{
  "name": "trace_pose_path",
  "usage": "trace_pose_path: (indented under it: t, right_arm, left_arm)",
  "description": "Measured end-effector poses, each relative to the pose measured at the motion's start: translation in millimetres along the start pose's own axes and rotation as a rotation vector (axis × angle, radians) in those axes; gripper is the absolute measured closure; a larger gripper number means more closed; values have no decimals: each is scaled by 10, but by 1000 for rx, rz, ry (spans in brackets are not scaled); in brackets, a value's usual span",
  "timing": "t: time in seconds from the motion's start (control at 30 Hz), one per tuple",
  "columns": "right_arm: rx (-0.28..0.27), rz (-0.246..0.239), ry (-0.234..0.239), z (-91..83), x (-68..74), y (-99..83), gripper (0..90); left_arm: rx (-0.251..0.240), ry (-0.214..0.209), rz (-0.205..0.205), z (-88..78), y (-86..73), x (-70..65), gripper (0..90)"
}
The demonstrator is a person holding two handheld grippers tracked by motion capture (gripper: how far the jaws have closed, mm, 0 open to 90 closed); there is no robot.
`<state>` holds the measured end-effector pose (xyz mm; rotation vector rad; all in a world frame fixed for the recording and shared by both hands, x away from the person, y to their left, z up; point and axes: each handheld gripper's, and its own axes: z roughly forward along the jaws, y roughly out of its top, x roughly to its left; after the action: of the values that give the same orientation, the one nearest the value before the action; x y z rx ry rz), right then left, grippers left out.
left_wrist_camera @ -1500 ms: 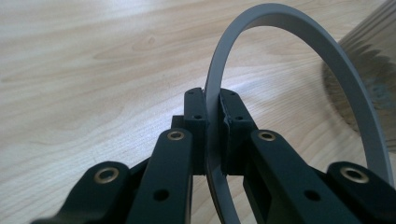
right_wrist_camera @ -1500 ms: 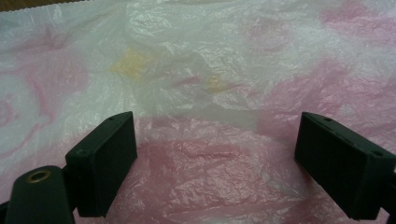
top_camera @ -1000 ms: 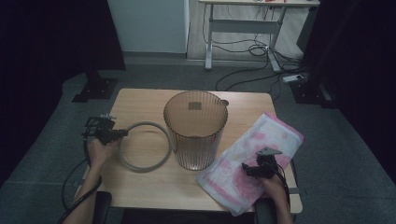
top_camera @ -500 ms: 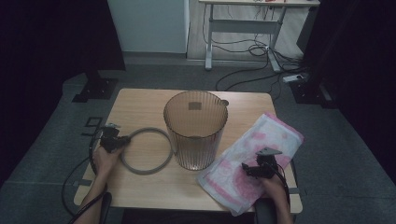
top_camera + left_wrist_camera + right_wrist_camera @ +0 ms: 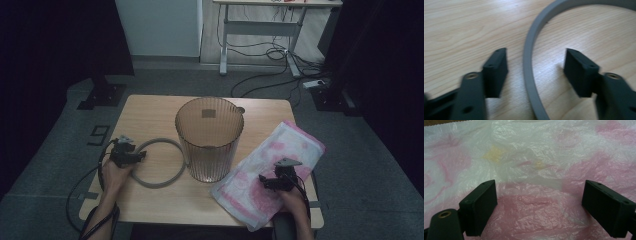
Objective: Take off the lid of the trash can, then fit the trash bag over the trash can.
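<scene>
Item: grey ring (image 5: 157, 163), flat hoop, laid on the wooden table (image 5: 150, 112) at the near left, just left of the bin. Its left arc was straddled by the left gripper (image 5: 134, 156); in the left gripper view the ring (image 5: 530, 70) was seen running between the two black jaws, which had just been opening and were set apart with table showing on either side of the band. No pad was pressed on it; the ring was released and lying flat.

Item: ribbed translucent brown bin (image 5: 210, 137), upright, at the middle of the table, mouth open upward, just beside the ring's right edge.

Item: pink-and-white plastic bag (image 5: 270, 165), flattened and crinkled, spread at the near right, running from the near edge toward the far right.

Item: right gripper (image 5: 272, 182), held over the near part of the bag. In the right gripper view the bag (image 5: 531, 165) was seen beneath widely parted jaws; nothing was gripped between them.

Beyond the table: a white desk frame (image 5: 260, 30) with cables on the grey floor.
</scene>
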<state>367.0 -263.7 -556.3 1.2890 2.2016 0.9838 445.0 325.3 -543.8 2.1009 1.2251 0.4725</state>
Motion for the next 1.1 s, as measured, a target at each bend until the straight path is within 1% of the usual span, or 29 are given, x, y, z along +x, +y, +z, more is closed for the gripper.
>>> trace_pose_path:
  t: [0.07, 0.13, 0.23, 0.27, 0.3, 0.33, 0.53, 1.1]
  right_arm:
    - [0, 0, 0, 0, 0, 0, 121]
    - [0, 0, 0, 0, 0, 0, 121]
    - [0, 0, 0, 0, 1, 0, 120]
    - [0, 0, 0, 0, 0, 0, 121]
    - [0, 0, 0, 0, 0, 0, 121]
    - [0, 0, 0, 0, 0, 0, 121]
    - [0, 0, 0, 0, 0, 0, 121]
    - [0, 0, 0, 0, 0, 0, 120]
  left_arm:
    - [6, -3, 7, 6, 2, -9, 227]
    - [28, -2, 6, 26, 10, -41, 142]
    - [38, -1, 4, 36, 15, -50, 96]
    - [48, 0, 6, 46, 19, -50, 66]
    - [63, -2, 5, 56, 23, -52, 14]
    - [62, -1, 5, 57, 23, -53, 0]
    - [61, 4, -2, 58, 25, -57, 0]
    - [63, -6, 8, 59, 29, -41, 0]
